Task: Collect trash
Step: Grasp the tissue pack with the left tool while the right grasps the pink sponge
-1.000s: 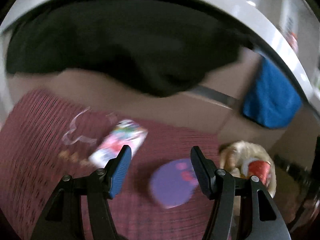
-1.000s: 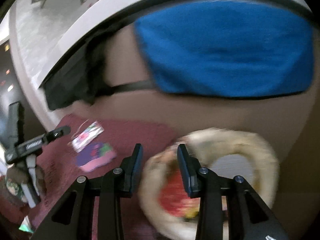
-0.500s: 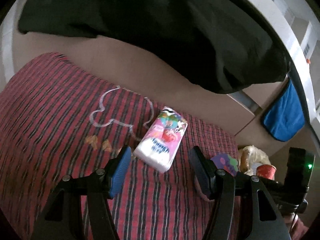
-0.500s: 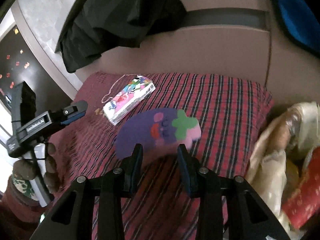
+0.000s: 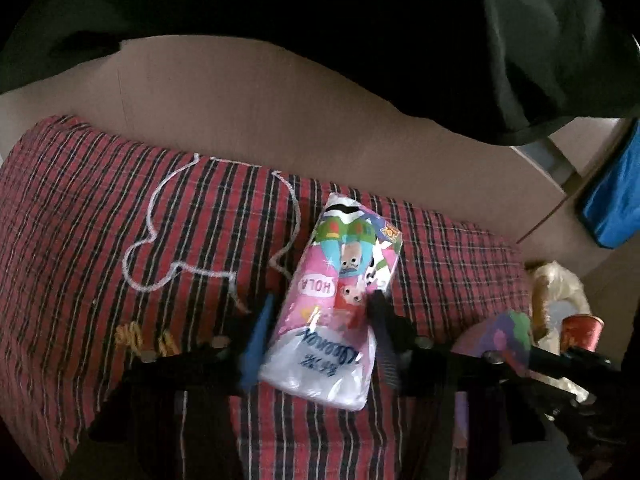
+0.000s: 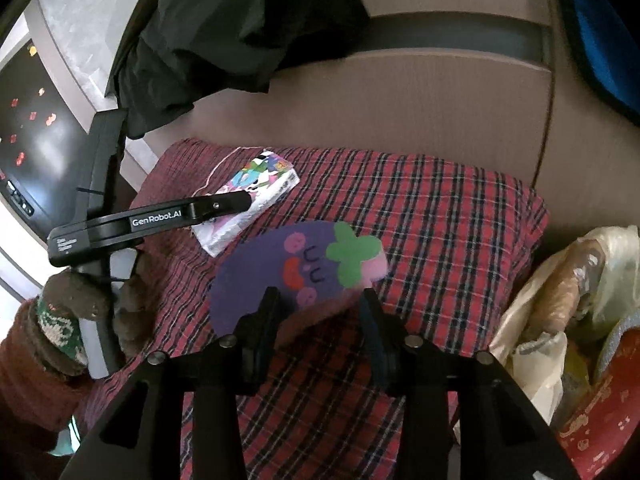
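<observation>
A colourful tissue pack lies on the red plaid cushion. My left gripper straddles its near half and its jaws are closing; a thin gap still shows at the blue left pad. In the right wrist view that pack lies under the left gripper's finger. A flat purple aubergine-shaped piece with a green top lies just ahead of my right gripper. Its near edge sits between the opening jaws, untouched. The same piece shows at the left view's right edge.
A plastic bag holding a red cup stands right of the cushion. A white string loops left of the pack. The brown sofa back carries a black garment and a blue cloth. A gloved hand holds the left gripper.
My left gripper came down over the tissue pack and its jaws narrowed around it. My right gripper swung from the bag to the purple piece, then stayed, jaws slightly wider.
</observation>
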